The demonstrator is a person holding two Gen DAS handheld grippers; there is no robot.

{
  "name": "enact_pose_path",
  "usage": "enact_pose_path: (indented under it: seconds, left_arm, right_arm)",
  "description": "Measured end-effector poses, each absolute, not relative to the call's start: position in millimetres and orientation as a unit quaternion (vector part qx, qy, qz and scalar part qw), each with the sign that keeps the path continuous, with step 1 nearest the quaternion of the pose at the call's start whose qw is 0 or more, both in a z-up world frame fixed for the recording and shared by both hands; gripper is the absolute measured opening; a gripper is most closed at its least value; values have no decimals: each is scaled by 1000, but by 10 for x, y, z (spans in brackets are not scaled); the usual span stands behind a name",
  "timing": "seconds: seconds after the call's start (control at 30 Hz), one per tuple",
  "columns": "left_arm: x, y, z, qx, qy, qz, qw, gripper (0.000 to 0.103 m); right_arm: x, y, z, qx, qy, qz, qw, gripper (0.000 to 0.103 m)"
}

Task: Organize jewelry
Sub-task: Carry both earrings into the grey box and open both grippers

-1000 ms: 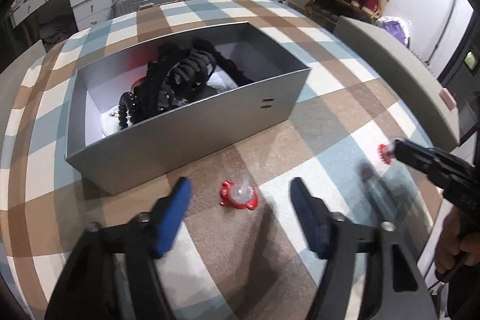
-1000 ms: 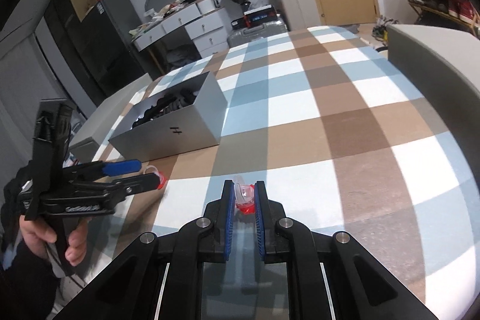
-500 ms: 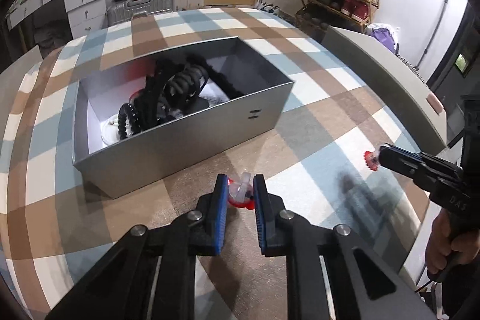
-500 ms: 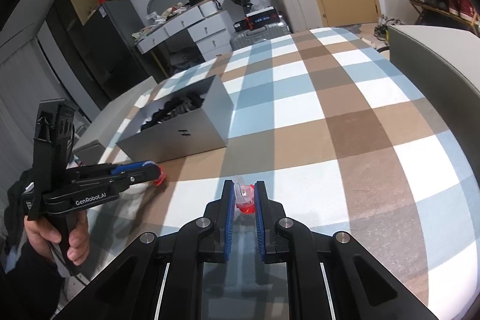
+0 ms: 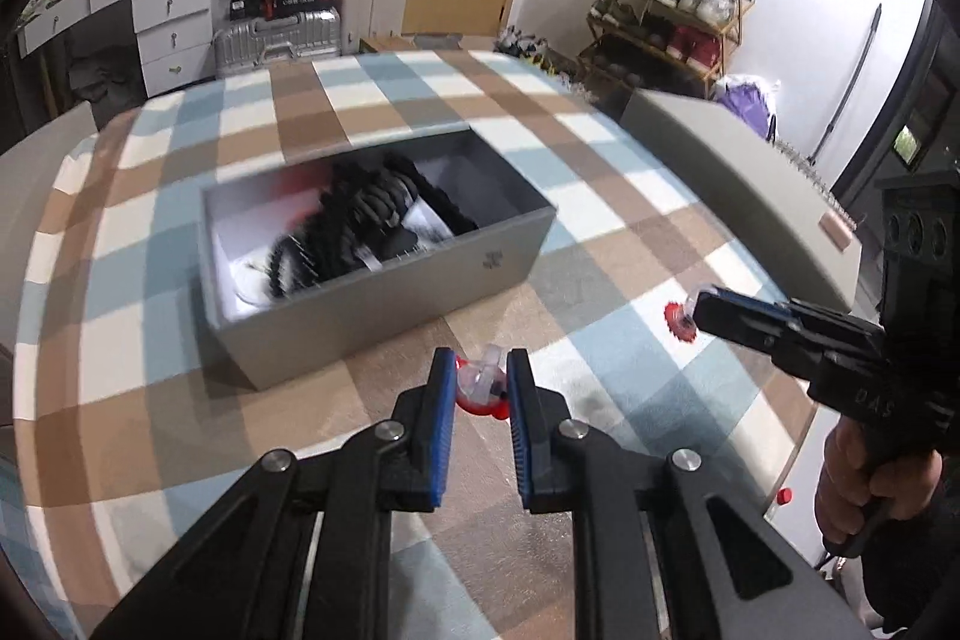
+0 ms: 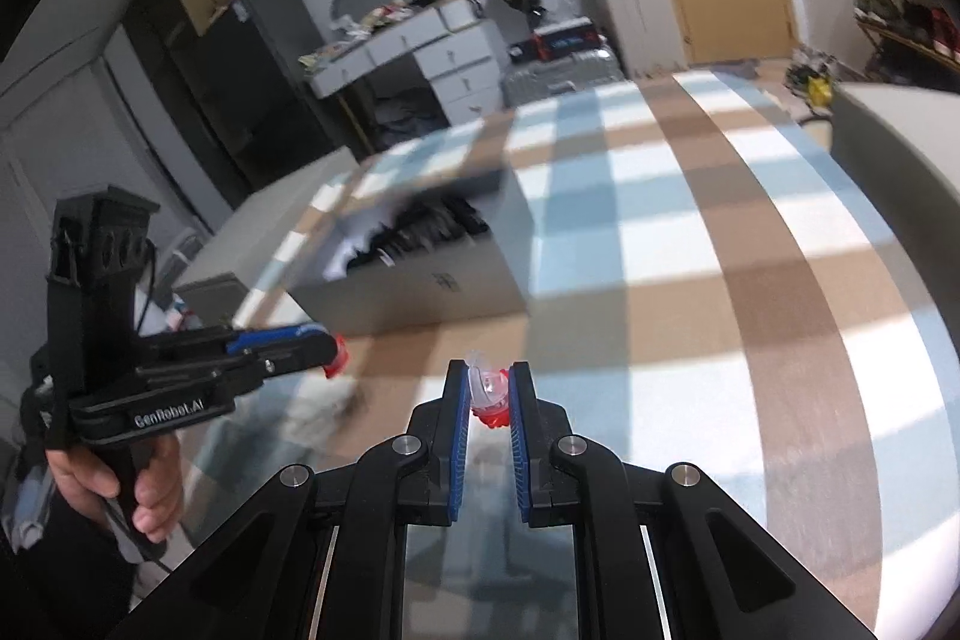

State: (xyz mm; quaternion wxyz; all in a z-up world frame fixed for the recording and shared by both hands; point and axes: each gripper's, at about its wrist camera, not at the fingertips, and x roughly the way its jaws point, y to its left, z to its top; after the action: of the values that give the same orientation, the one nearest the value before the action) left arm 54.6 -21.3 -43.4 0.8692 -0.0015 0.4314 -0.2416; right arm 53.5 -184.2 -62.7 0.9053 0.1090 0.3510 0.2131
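Left hand-held gripper (image 5: 478, 383): blue pads clamped on a small red-and-clear jewelry piece (image 5: 480, 388), lifted clear of the checked worktop (image 5: 630, 220), just short of the near wall of the grey box (image 5: 384, 292).

Right hand-held gripper (image 6: 487, 391): also closed on a second red-and-clear piece (image 6: 489, 397), held above the worktop to the right of the box. From the left wrist view the same piece shows as a red frilled edge at the tip of the right tool (image 5: 681, 321).

Box: open top, long side facing both grippers. Inside, a dark tangle of beaded strands (image 5: 360, 232) over a white lining; blurred, so individual items cannot be told apart.

Step in hand, as I judge it: both pieces are picked and in carry; neither is in the box yet.

Next move probably calls for raising each piece over the near wall and letting go above a bare patch of lining, clear of the black strands so nothing snags. The two grippers sit close, so going one at a time would avoid a knock. The pieces look small and slick, so a loose clamp could drop one short of the wall.
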Motion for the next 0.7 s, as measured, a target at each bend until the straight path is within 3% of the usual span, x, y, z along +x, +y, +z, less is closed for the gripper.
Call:
enact_pose_path:
  seconds: [0.47, 0.7]
  left_arm:
    - [988, 58, -75, -23, 400, -223, 889, 12]
    - [1243, 4, -117, -29, 402, -238, 884, 12]
  right_arm:
    - [1132, -1176, -61, 62, 309, 281, 906, 12]
    - [1488, -1088, -74, 56, 307, 277, 909, 12]
